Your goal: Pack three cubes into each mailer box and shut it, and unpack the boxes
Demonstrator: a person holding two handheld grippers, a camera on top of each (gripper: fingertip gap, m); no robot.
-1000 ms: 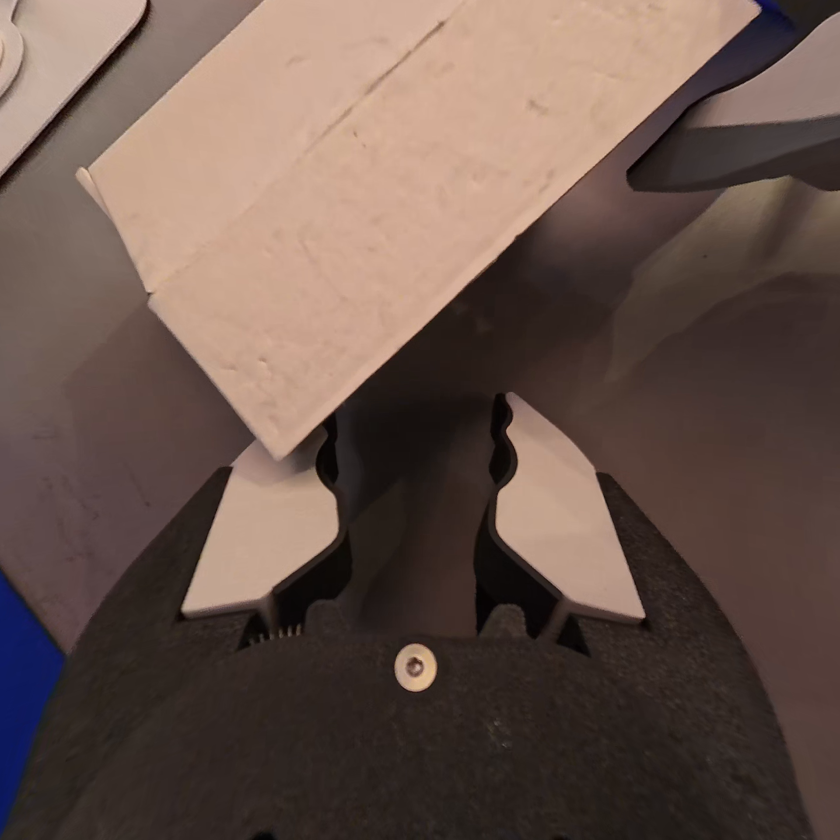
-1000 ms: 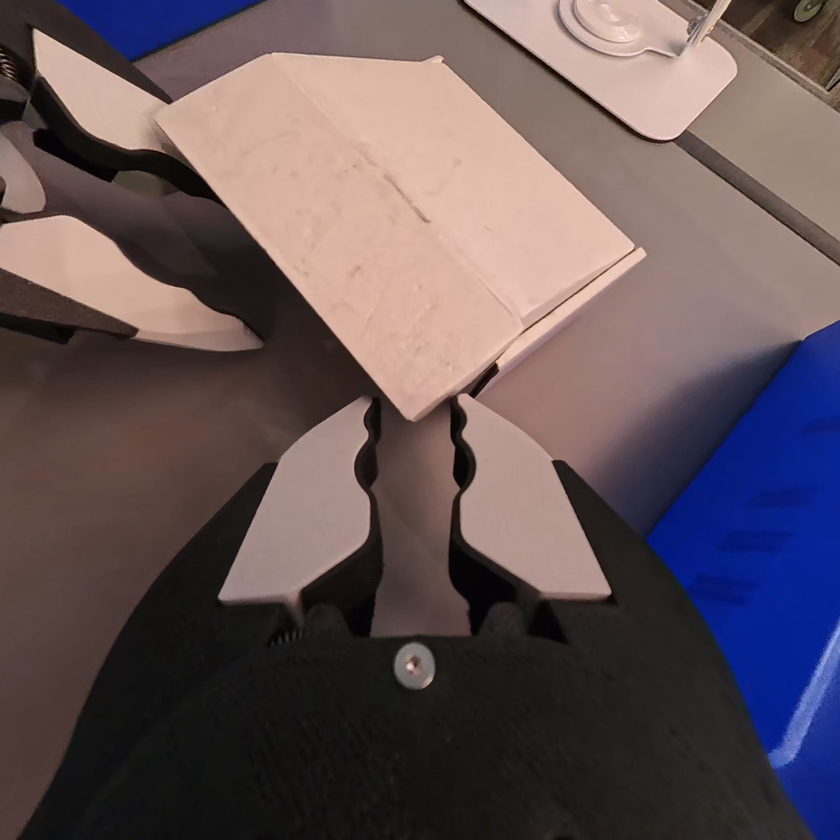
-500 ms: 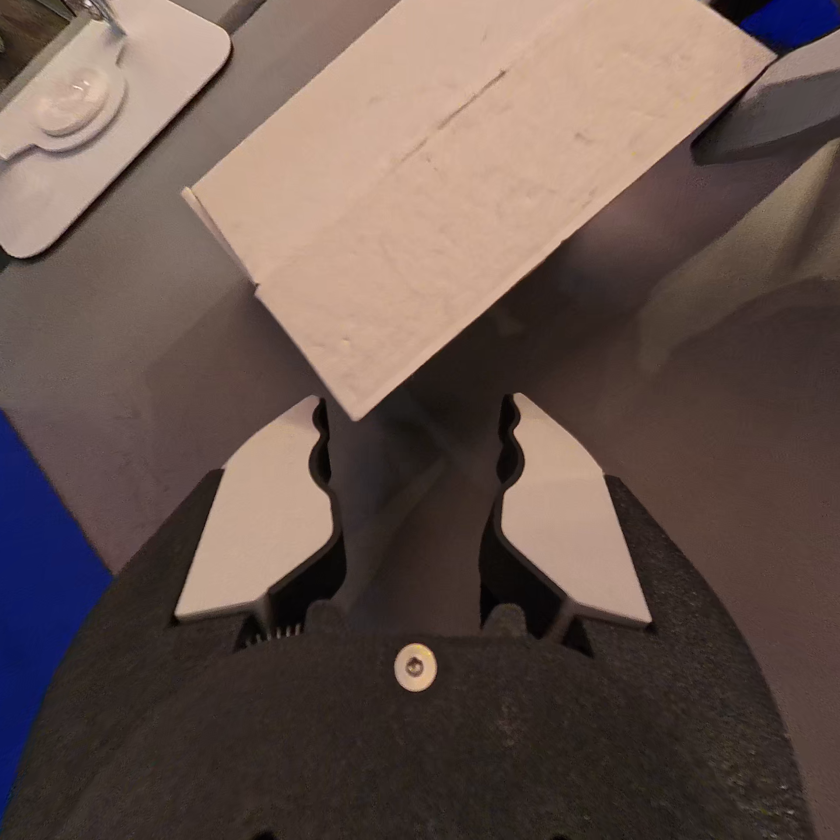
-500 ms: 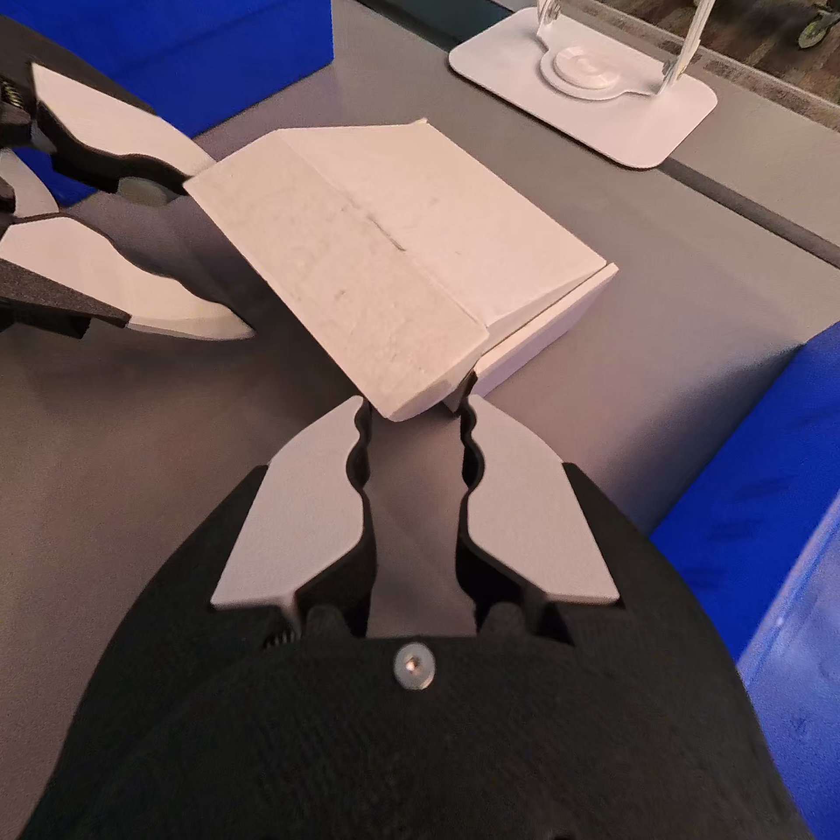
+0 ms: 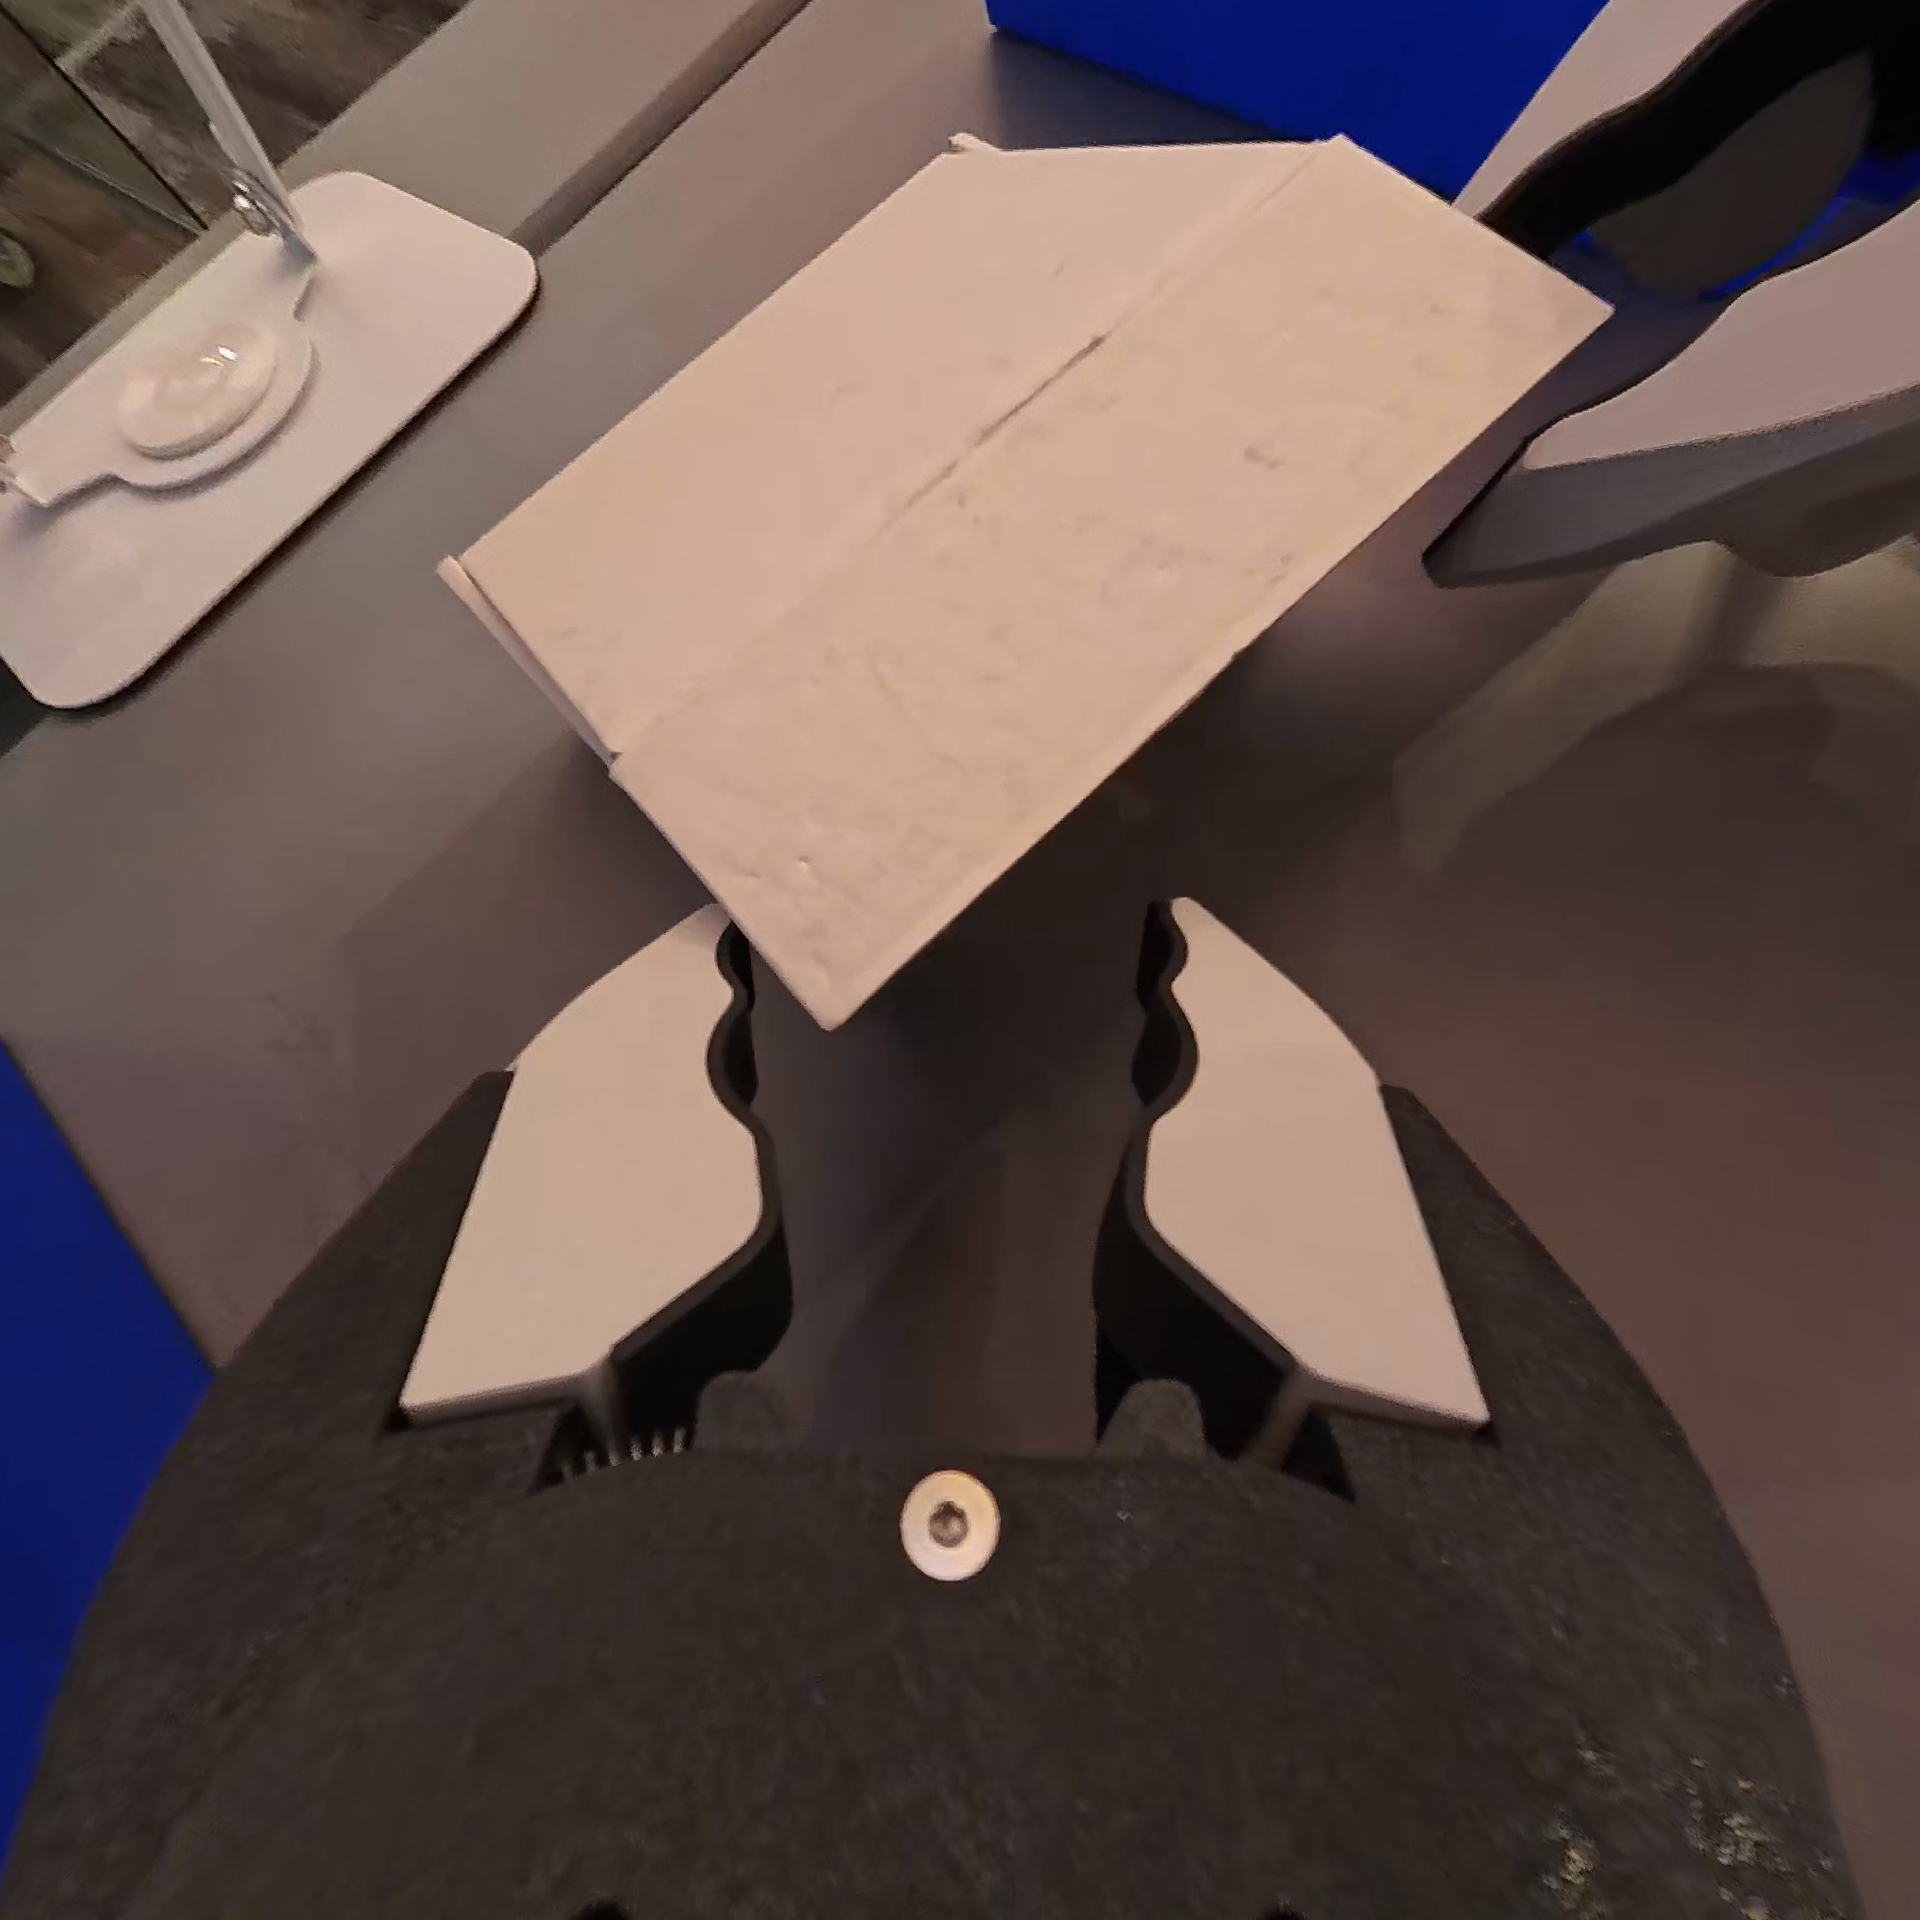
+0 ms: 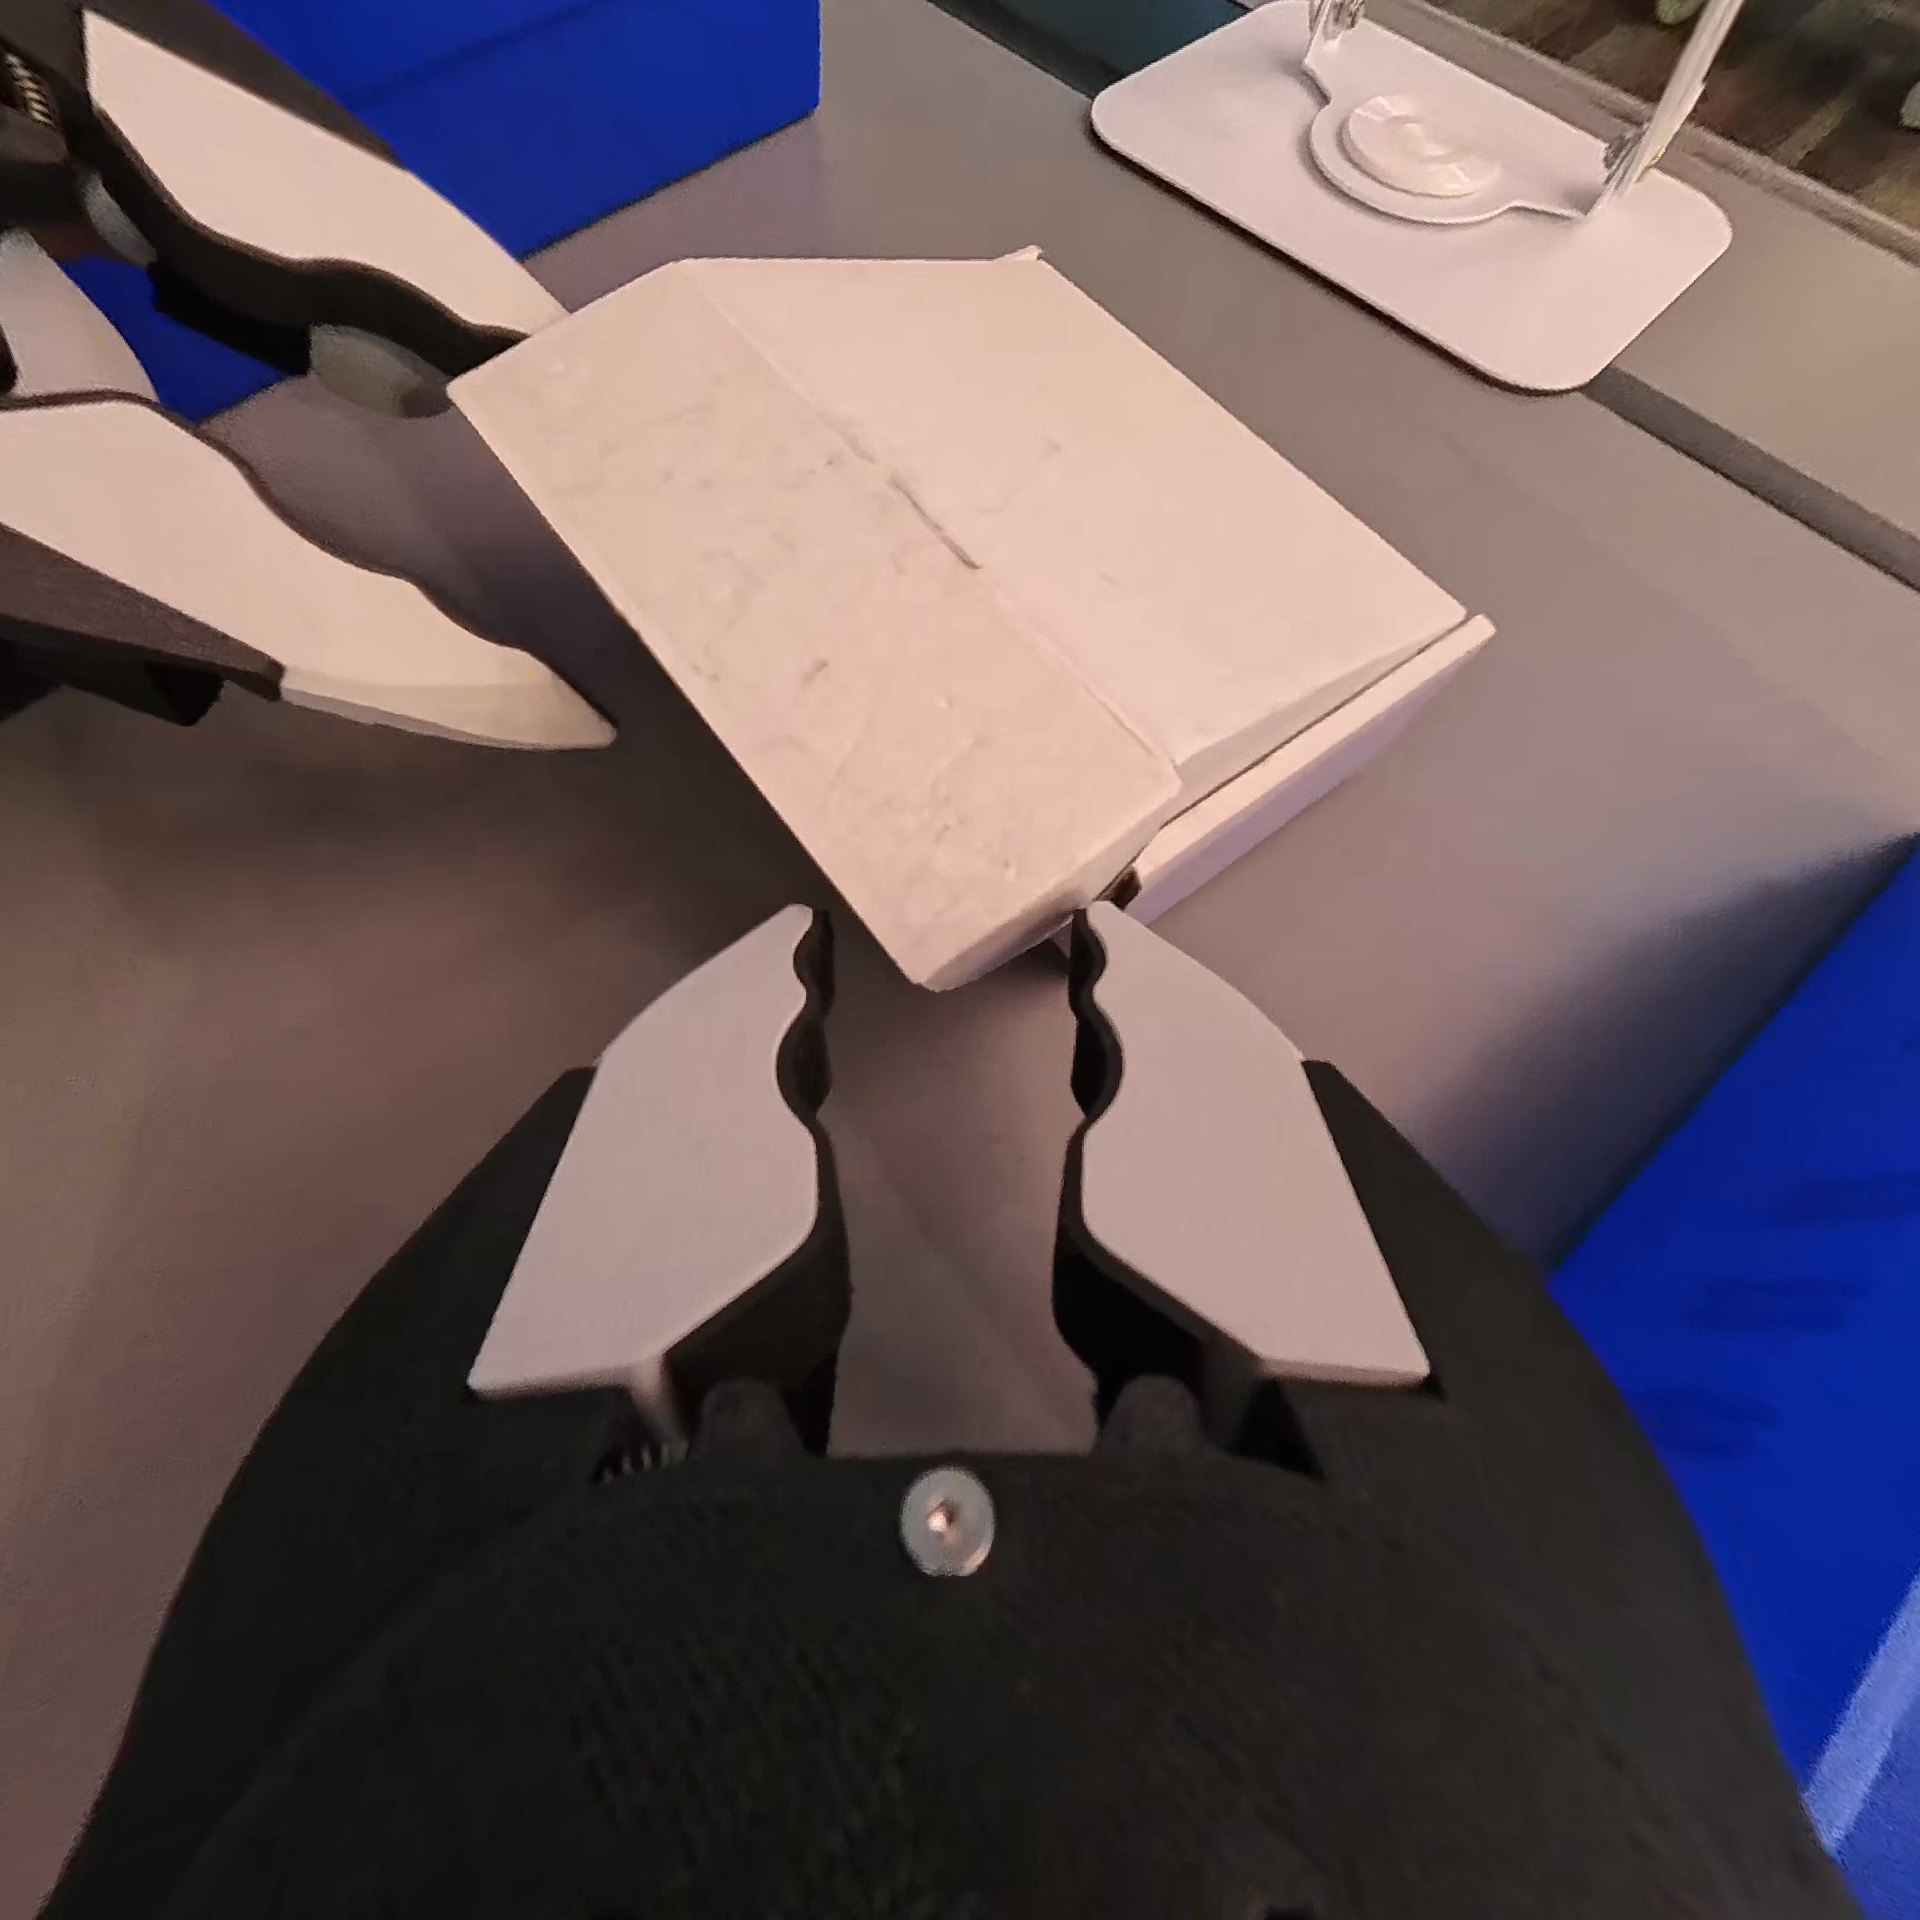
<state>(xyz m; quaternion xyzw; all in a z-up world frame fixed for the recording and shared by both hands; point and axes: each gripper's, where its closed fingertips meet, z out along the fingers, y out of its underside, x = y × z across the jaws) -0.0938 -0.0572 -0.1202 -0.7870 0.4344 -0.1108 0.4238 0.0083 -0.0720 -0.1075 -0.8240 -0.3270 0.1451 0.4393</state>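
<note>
A white mailer box (image 5: 997, 540) lies on the grey table, its lid folded over the top with the front flap sticking out toward me, raised off the table. It also shows in the right wrist view (image 6: 935, 613). My left gripper (image 5: 945, 925) is open, its fingers either side of the flap's near corner. My right gripper (image 6: 951, 925) is open, with the flap's other corner just in front of its tips. Each gripper shows in the other's view: the right one (image 5: 1662, 343) at the upper right, the left one (image 6: 312, 499) at the upper left. No cubes are visible.
A white stand base (image 5: 208, 436) with a round disc and a clear upright sits at the table's far side; it also shows in the right wrist view (image 6: 1434, 187). Blue bins (image 6: 540, 114) (image 6: 1756, 1195) flank the table. The table edge (image 5: 104, 1174) is close on the left.
Both grippers have pulled back and risen a little, so the box looks smaller and more of the table and stand shows. The left gripper's finger has come out from under the flap.
</note>
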